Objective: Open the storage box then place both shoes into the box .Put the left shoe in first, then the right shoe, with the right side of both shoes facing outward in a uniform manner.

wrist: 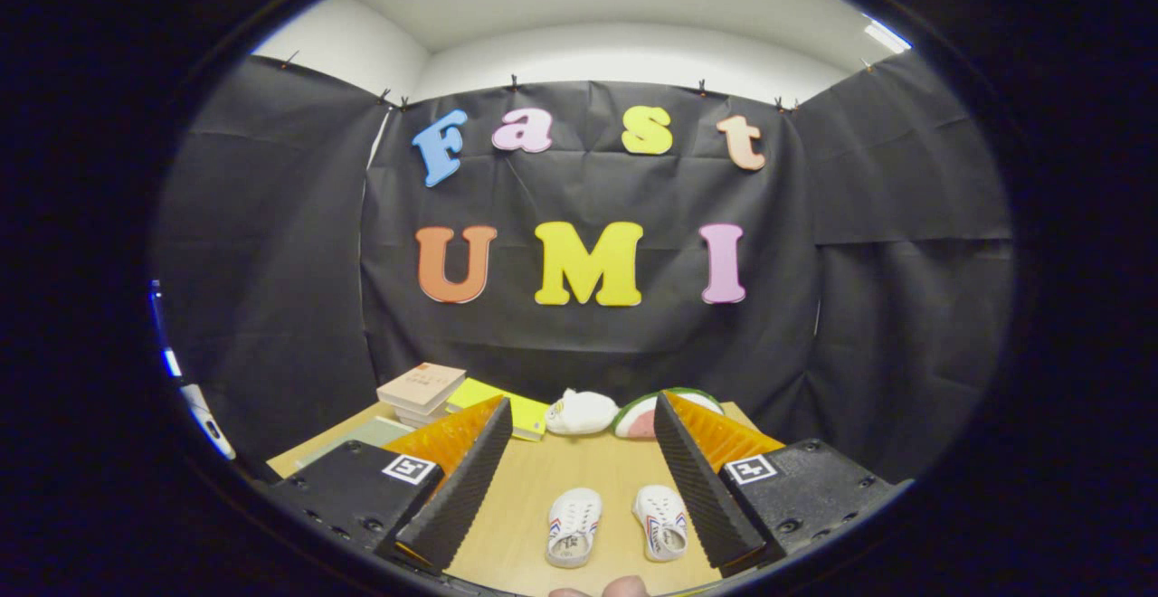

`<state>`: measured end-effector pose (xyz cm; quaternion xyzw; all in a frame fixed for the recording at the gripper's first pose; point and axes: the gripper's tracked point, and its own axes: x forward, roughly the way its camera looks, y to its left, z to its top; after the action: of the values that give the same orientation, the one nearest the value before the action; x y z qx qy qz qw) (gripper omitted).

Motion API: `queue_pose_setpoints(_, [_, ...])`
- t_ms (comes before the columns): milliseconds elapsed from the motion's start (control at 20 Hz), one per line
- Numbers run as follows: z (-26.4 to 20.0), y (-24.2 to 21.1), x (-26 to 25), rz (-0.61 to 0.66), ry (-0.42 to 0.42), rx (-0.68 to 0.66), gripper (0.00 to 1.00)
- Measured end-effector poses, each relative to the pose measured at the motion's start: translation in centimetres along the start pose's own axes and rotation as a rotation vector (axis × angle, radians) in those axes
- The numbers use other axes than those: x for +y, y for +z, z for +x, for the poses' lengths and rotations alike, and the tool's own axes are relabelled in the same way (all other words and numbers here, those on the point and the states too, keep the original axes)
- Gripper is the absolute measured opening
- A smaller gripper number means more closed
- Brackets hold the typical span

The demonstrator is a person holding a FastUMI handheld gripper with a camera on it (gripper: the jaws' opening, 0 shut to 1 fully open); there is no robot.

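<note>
Two small white shoes with red and blue side stripes lie side by side on the wooden table [525, 488], toes pointing away from me. One shoe [573, 526] is nearer my left finger and the other shoe [661, 522] lies close beside my right finger. My gripper [579, 409] hovers above the table with its fingers spread wide apart and nothing between the pads; both shoes show low in the gap between the fingers.
At the table's far edge stand a stack of books [422, 391], a yellow-green book [507, 405], a white rounded object [582, 412] and a watermelon-slice item [636, 420]. Black cloth walls close in the table. A person's fingertip [615, 589] shows nearest me.
</note>
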<state>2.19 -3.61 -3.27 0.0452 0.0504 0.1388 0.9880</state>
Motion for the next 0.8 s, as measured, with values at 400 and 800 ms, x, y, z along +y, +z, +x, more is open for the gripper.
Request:
queue_pose_setpoints(400, [4.2, -10.3, 8.5, 0.121, 0.427, 0.251, 1.00])
queue_pose_setpoints(800, [6.4, -19.8, 16.4, 0.440, 0.794, 0.640, 1.00])
